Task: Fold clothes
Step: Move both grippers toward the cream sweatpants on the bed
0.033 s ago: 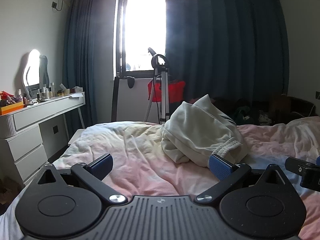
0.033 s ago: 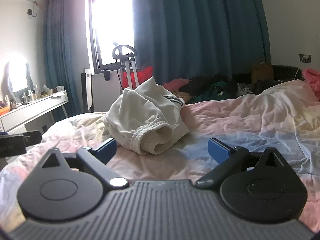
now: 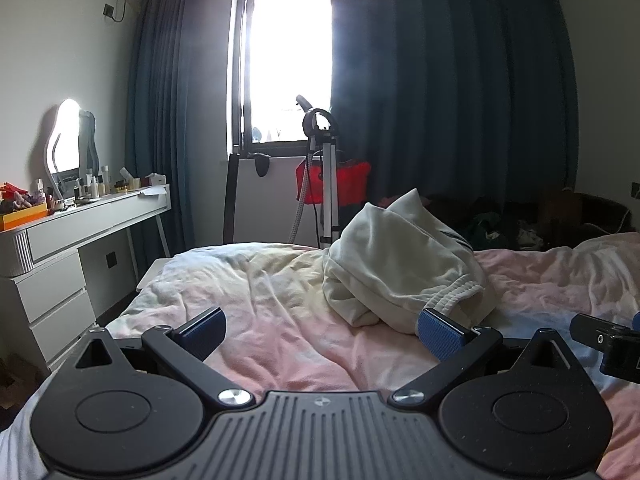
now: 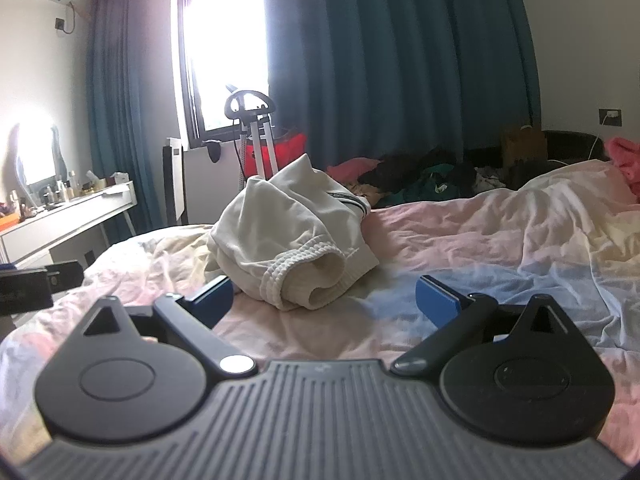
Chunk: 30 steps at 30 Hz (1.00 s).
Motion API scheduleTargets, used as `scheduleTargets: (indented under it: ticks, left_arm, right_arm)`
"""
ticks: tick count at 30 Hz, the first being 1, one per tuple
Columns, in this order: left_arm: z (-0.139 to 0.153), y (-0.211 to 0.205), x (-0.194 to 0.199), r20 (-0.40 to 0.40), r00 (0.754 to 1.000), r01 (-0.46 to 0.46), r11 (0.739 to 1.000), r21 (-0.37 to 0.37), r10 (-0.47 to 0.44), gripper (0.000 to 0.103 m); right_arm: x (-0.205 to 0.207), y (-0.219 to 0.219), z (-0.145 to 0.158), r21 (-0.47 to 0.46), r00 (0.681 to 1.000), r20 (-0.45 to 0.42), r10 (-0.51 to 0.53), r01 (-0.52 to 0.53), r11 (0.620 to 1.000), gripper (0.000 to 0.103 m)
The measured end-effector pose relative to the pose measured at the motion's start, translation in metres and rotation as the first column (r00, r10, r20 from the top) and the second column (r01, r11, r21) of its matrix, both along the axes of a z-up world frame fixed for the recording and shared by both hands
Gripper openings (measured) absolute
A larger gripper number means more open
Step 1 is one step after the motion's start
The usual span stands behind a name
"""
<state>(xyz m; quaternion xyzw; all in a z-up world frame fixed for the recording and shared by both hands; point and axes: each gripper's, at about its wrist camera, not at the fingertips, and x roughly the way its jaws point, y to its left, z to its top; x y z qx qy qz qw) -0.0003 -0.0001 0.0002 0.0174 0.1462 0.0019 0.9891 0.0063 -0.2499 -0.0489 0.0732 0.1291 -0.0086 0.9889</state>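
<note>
Item: cream garment [image 4: 296,248], heaped on bed [image 4: 500,240] — unfolded. Your left claw [image 3: 320,330] and right claw [image 4: 324,300] sit before it, both spread wide and empty, ready to grasp.

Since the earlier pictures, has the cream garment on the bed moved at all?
No. The cream garment sits at the same spot against the steamer stand and the window in both views.
</note>
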Motion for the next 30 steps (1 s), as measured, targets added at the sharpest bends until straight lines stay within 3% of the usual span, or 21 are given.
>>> scheduleTargets:
  ticks: [11,13,15,18,30]
  left_arm:
    - [0.001,0.000,-0.002,0.009,1.000,-0.001,0.999,0.036,0.001,0.103]
    - [0.000,-0.001,-0.002,0.008,1.000,-0.003,0.999,0.035,0.003,0.103]
    - [0.000,-0.001,-0.001,0.008,1.000,-0.006,0.999,0.035,0.005,0.103]
    - [-0.001,-0.002,-0.001,0.007,1.000,-0.009,0.999,0.034,0.009,0.103]
    - [-0.004,-0.002,-0.001,0.009,1.000,-0.015,0.999,0.030,0.015,0.103]
  right_arm:
    - [0.001,0.000,-0.001,0.015,1.000,-0.004,0.003,-0.003,1.000,0.098]
    - [0.003,0.003,-0.001,0.004,1.000,-0.010,0.000,0.000,1.000,0.089]
    - [0.002,0.003,-0.002,-0.001,1.000,-0.016,-0.013,0.013,1.000,0.066]
    - [0.002,0.000,-0.003,0.005,0.999,-0.020,-0.033,0.033,0.999,0.047]
    - [-0.012,0.003,0.010,-0.022,0.989,0.115,-0.091,0.094,0.995,0.046]
